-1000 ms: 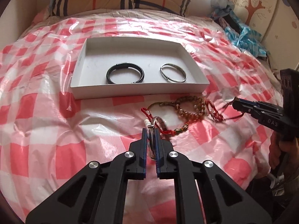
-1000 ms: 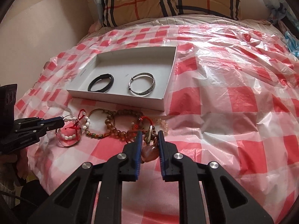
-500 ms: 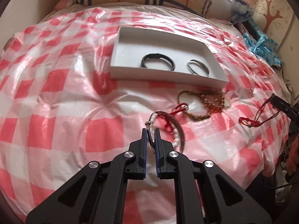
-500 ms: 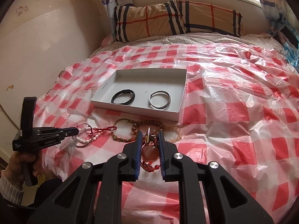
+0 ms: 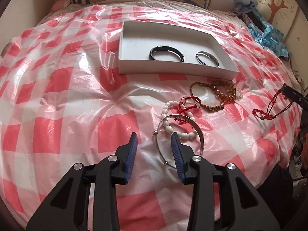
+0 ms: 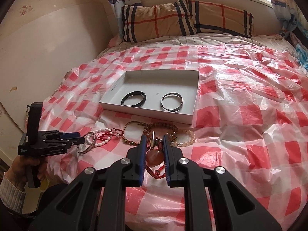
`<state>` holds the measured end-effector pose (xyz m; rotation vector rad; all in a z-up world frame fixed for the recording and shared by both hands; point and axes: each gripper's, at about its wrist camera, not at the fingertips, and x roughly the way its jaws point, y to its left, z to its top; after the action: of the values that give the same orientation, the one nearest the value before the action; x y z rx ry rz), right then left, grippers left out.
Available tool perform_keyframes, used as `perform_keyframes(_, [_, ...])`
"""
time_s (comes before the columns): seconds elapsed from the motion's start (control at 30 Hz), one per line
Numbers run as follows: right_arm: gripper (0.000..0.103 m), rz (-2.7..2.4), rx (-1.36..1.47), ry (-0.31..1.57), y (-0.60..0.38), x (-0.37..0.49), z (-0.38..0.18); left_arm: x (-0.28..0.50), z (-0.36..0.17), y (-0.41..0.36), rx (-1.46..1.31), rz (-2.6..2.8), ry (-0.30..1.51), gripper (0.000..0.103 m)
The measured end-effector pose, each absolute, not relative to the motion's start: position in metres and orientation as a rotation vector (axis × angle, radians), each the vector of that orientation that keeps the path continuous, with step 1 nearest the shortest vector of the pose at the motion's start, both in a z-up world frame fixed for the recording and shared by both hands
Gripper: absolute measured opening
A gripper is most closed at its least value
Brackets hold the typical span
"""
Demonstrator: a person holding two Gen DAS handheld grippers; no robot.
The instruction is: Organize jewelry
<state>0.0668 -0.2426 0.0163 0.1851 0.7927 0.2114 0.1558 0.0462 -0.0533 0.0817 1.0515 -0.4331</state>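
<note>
- Jewelry lies on a bed under glossy, crinkled red-and-white checked plastic, some of it in a shallow white cardboard box toward the pillow end.
- Left gripper: blue ribbed pads, jaws opening with nothing pressed between them. A thin silver bangle lies flat on the plastic; its wire side runs into the gap and its broad side curves past the right finger.
- White oval bead bracelet on red knotted cord overlaps the bangle, just ahead of that finger.
- In the box, a black ribbed band lies left and a silver engraved bangle right, both flat near the front wall.
- Between the box and the near bed edge: a gold-brown cord bracelet, then round amber beads.
- Right gripper is clenched on a red cord bracelet with a smooth reddish stone; the cord loops hang below the tips, off the plastic.
</note>
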Motion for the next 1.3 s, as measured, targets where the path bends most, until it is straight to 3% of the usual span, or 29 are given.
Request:
perform_keyframes(0.1, [0.017,0.22,0.185,0.79,-0.24,0.068,0.017,0.154,-0.055,0.039,0.094,-0.442,1.057,0.007])
perform_keyframes(0.17, [0.017,0.226,0.188,0.784,-0.238,0.068,0.019,0.151,-0.049,0.037,0.09,-0.443,1.038,0.004])
perform_keyframes(0.63, [0.017,0.258,0.214,0.712,-0.231,0.088,0.032,0.144,0.02,0.035,-0.063,-0.514,0.843,0.003])
perform_keyframes(1.3, [0.017,0.272,0.24,0.639,-0.238,0.161,0.039,0.211,0.023,-0.024,-0.086,-0.547,0.768,0.004])
